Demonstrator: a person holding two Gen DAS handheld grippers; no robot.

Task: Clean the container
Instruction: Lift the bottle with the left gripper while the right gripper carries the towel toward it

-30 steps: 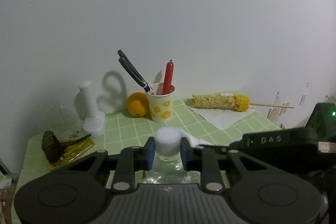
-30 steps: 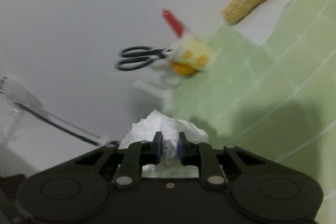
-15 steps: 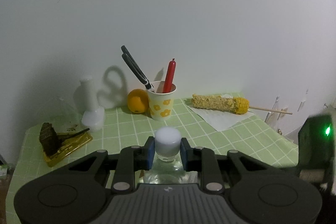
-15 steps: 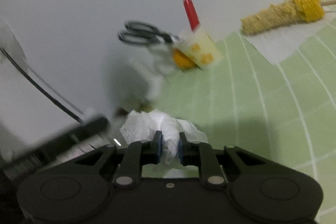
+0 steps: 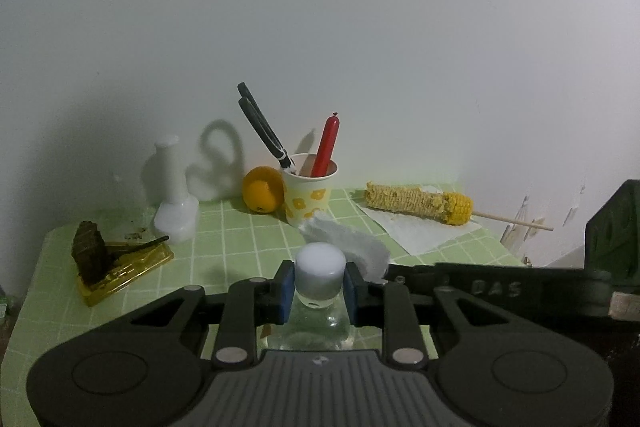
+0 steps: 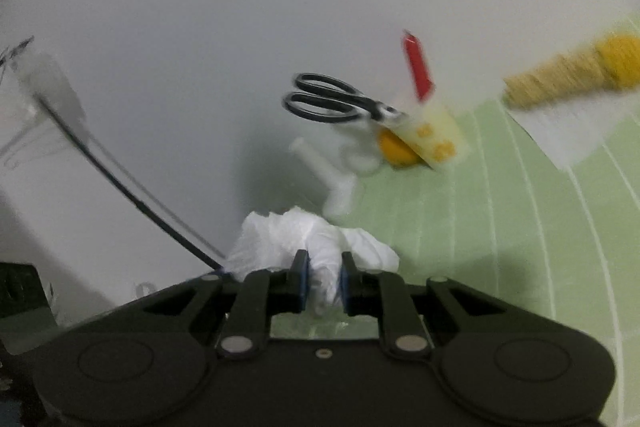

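Note:
My left gripper [image 5: 319,287] is shut on a clear glass bottle with a white cap [image 5: 320,274], held by its neck above the green checked table [image 5: 240,247]. My right gripper [image 6: 323,285] is shut on a crumpled white paper towel [image 6: 296,239]. In the left wrist view that towel [image 5: 352,247] and the right gripper's black body [image 5: 500,291] sit just behind and right of the bottle cap. Whether the towel touches the bottle cannot be told. The right wrist view is tilted and motion-blurred.
Against the wall stand a paper cup [image 5: 307,199] with black scissors [image 5: 262,131] and a red stick, an orange [image 5: 262,189] and a white vase [image 5: 174,199]. A gold tray with brown cake [image 5: 116,263] lies left. A corn cob [image 5: 416,203] on a napkin lies right.
The right gripper with the towel has swung in from the right, close behind the bottle cap. The left gripper keeps hold of the bottle, raised slightly.

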